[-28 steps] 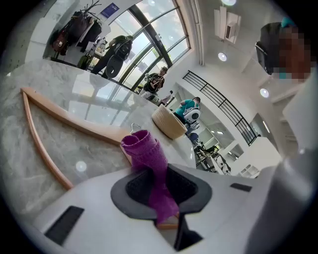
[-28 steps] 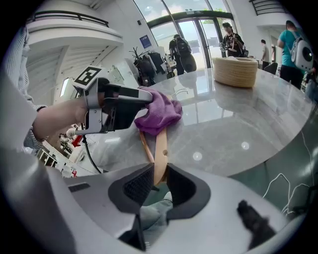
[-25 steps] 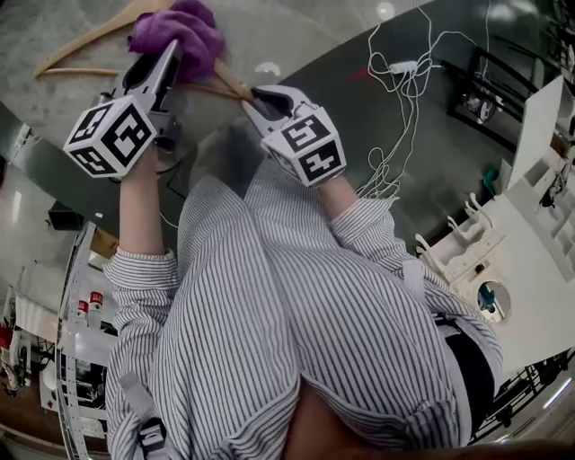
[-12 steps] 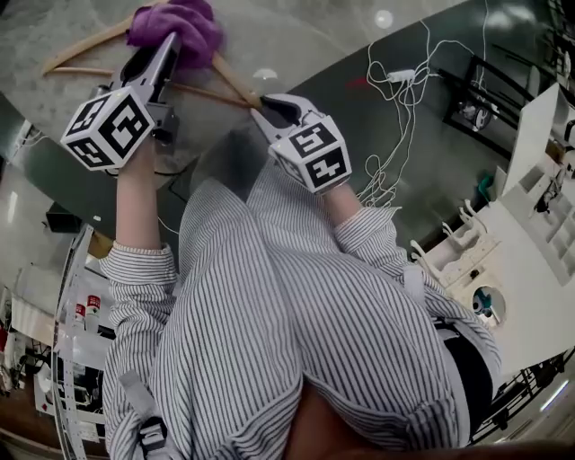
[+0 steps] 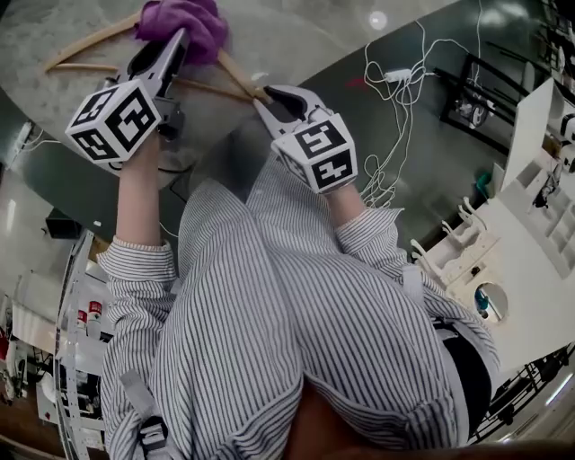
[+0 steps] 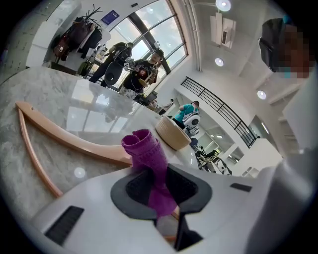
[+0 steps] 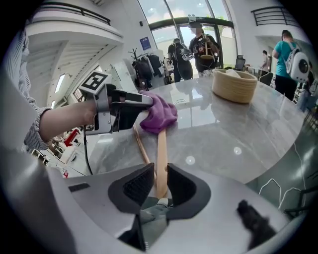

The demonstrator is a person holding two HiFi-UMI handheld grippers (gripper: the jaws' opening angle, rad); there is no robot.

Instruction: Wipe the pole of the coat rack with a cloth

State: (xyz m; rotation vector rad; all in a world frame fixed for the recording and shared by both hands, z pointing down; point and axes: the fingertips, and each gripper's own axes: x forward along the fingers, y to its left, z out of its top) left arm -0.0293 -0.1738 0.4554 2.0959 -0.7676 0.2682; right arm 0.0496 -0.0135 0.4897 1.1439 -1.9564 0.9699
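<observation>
Left gripper (image 5: 178, 40): upper left of the head view, fingers closed on the purple cloth (image 5: 184, 20); in the left gripper view the cloth runs up between the two dark pads and bunches above them.
Right gripper (image 5: 265, 97): upper middle of the head view, just right of the left one; fingers closed to a narrow gap on the end of one arm of the wooden hanger (image 7: 162, 154).
Cloth: at the top edge of the head view, bunched on the hanger where its arm and lower bar draw together; middle of the right gripper view.
Hanger: lying flat on the bench (image 5: 296, 36), its far end toward the upper left corner of the head view, its near end in the right fingers.
Bench: round, pale marble top, glossy, with ceiling lights mirrored in it.
Basket (image 7: 233, 85): round and tan, on the bench, upper right of the right gripper view, well apart from the hanger.
Cables (image 5: 395, 108): white, looped on the dark floor, right of the bench.
Coat rack (image 6: 82, 30): far behind the bench, hung with dark clothes, upper left of the left gripper view.
Person: striped shirt (image 5: 269, 314) filling the lower head view.
</observation>
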